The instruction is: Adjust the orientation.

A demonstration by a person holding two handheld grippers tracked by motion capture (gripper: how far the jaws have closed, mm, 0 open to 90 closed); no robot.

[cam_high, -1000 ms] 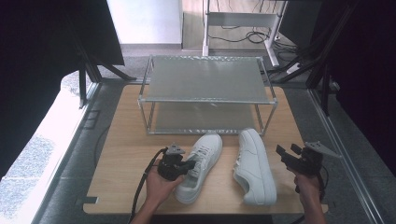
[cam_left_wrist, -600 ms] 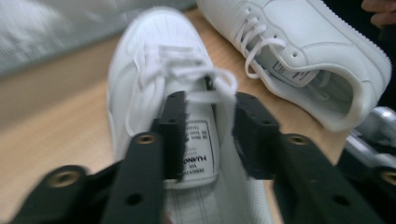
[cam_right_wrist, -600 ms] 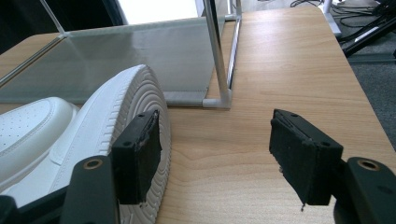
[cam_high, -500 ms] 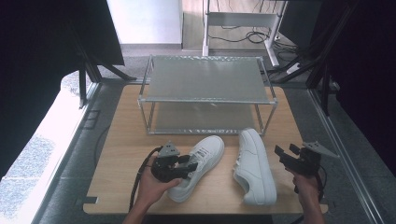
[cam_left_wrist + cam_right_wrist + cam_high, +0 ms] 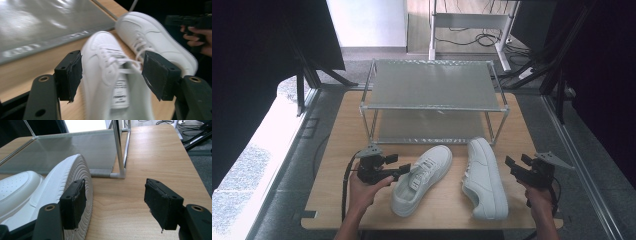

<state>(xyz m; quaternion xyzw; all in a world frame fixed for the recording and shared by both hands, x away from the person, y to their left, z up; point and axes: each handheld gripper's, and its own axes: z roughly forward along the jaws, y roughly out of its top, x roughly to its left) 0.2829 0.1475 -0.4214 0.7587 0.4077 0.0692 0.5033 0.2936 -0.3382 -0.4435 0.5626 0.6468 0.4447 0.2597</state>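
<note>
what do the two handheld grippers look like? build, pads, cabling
Both are black. The left gripper and right gripper each carry a grey three-cornered plate on top. Their fingers are blocky, with round screw holes and frayed black pads. A black cable trails from the left one. Forearms bare, no sleeves.

**Cam setup**

High view: fixed above, looks fwd/down on whole table [image 5: 337, 200], far. Left gripper view: low, close, faces along its jaws over left shoe [image 5: 110, 82]. Right gripper view: low, close, faces rack [image 5: 120, 150]. All 3 share right shoe [image 5: 484, 177], rack.
</note>
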